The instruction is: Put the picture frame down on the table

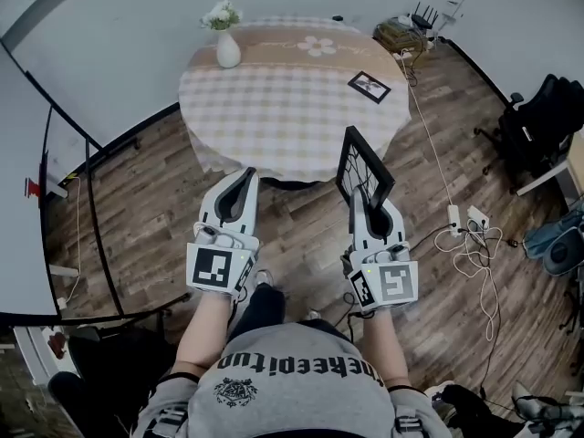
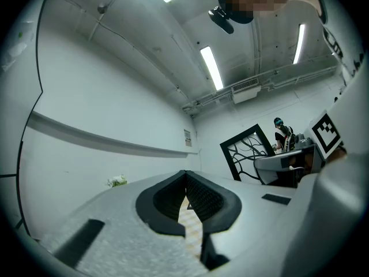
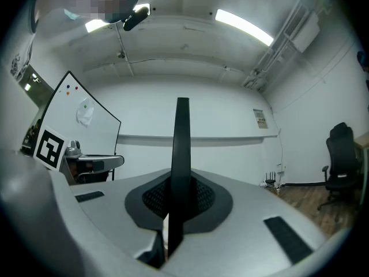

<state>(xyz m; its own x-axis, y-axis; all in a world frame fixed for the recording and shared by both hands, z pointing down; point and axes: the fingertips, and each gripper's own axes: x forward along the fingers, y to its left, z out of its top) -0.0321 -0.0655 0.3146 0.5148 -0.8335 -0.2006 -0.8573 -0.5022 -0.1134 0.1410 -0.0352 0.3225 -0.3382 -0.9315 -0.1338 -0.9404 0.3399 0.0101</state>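
Observation:
My right gripper (image 1: 366, 196) is shut on the lower edge of a black picture frame (image 1: 363, 165) with a branch-pattern insert. It holds the frame upright in the air, just short of the near rim of the round table (image 1: 274, 108). In the right gripper view the frame (image 3: 181, 154) is edge-on, a thin dark bar clamped between the pads of the gripper (image 3: 180, 184). My left gripper (image 1: 239, 192) hovers beside it on the left, shut and empty, and its own view (image 2: 185, 180) shows the frame (image 2: 245, 152) off to the right.
The table carries a checkered cloth, a white vase with flowers (image 1: 226, 46) at the back left and a small framed picture (image 1: 370, 86) lying flat at the right. Cables and a power strip (image 1: 465, 231) lie on the wooden floor at right, near an office chair (image 1: 538, 121).

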